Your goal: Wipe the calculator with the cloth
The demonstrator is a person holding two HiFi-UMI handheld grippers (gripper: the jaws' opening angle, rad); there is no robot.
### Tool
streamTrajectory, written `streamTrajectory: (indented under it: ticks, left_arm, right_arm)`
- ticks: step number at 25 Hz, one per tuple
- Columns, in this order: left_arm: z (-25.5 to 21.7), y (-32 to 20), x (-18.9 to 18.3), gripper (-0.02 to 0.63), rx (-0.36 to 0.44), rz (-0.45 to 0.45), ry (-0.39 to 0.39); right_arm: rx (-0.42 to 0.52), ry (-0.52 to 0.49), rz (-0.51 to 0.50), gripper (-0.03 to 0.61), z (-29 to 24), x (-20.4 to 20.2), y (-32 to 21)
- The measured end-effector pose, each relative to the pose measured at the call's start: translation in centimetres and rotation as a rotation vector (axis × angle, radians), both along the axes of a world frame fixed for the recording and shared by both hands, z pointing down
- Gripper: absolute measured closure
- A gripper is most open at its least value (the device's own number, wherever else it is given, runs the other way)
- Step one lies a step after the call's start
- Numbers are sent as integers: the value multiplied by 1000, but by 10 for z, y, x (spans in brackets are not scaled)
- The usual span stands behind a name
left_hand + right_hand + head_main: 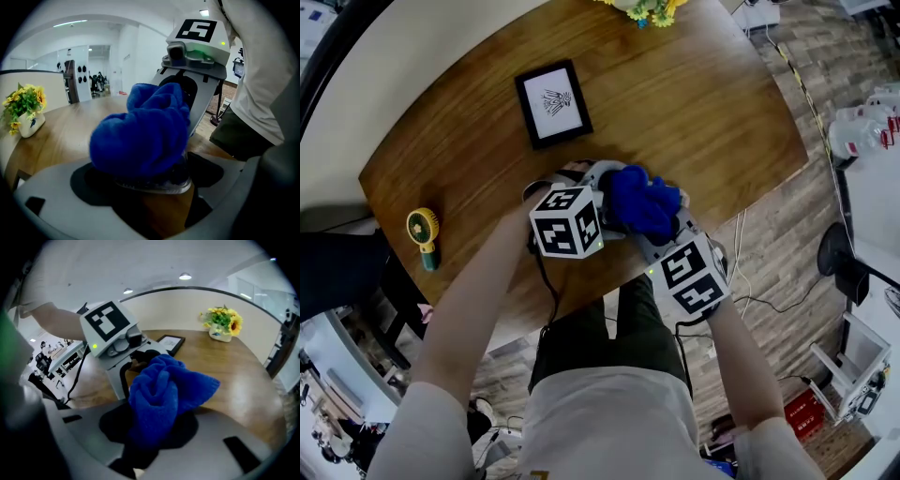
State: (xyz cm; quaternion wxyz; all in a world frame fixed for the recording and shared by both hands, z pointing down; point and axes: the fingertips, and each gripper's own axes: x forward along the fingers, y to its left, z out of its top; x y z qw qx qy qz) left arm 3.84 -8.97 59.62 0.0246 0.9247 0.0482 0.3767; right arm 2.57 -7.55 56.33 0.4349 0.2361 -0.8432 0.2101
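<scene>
Calculator, rigid and probably slippery, sits edge-clamped in the left gripper over the table's near edge, mostly hidden under the soft blue cloth bunched in the right gripper's closed jaws.

The head view looks steeply down from above the person onto the table. Each gripper view rides close behind its own jaws: the left one faces the right gripper, and the right one faces the left gripper. All three views share the cloth, which is very near in both gripper views.
</scene>
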Motion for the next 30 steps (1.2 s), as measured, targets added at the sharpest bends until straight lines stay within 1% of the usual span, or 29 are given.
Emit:
streamTrajectory:
  ticks: [3, 5, 6, 7, 8, 9, 10, 12, 13, 14, 15, 16, 17, 19, 21, 23, 24, 26, 28, 30]
  left_arm:
    - [0, -1, 0, 140, 0, 0, 1]
    - [0, -1, 0, 140, 0, 0, 1]
    - [0, 0, 0, 140, 0, -1, 0]
    - [0, 0, 0, 138, 0, -1, 1]
    - [-1, 0, 0, 139, 0, -1, 2]
    - [-1, 0, 0, 140, 0, -1, 4]
    - [-1, 0, 1, 140, 1, -1, 6]
    - [-1, 0, 1, 139, 2, 0, 6]
    - [-1, 0, 1, 140, 1, 0, 6]
    - [-1, 0, 1, 140, 1, 0, 5]
    - [-1, 0, 1, 140, 2, 0, 5]
    - [-1, -1, 1, 140, 2, 1, 6]
    - [-1, -1, 1, 139, 2, 0, 6]
    - [-1, 0, 0, 140, 2, -1, 5]
    - [-1, 0, 0, 140, 2, -2, 6]
    - [-1, -1, 0, 138, 3, -1, 7]
    - [-1, -1, 0, 140, 4, -1, 7]
    - [-1, 0, 0, 139, 5, 0, 8]
    - [-1, -1, 0, 139, 6, 2, 10]
    - [-1, 0, 0, 138, 5, 1, 10]
  right_arm:
    - [-99, -24, -67, 474, 0, 5, 20]
    - [-187, -12, -123, 474, 1, 15, 38]
    - [-220, 1, -141, 474, 1, 21, 45]
    - [-234, 9, -143, 474, 0, 28, 47]
    - [-226, 8, -122, 474, -4, 35, 45]
    - [-195, -3, -78, 472, -10, 43, 35]
    - [-146, -24, -11, 472, -17, 52, 20]
    - [-35, -73, 152, 471, -32, 68, -17]
    - [15, -86, 224, 472, -37, 74, -35]
    - [56, -85, 275, 471, -38, 77, -49]
    - [81, -73, 300, 471, -36, 76, -57]
    - [86, -55, 297, 471, -30, 69, -60]
    - [74, -38, 268, 471, -21, 57, -58]
    - [39, -9, 165, 469, -5, 24, -43]
    - [48, 1, 63, 468, 0, -8, -27]
    - [65, -10, -10, 468, 0, -28, -15]
    - [59, -18, -40, 473, 0, -31, -11]
    - [0, -36, -110, 472, 1, -29, -3]
    - [-77, -50, -209, 474, 0, -24, 9]
    - [-131, -40, -317, 472, -1, -17, 23]
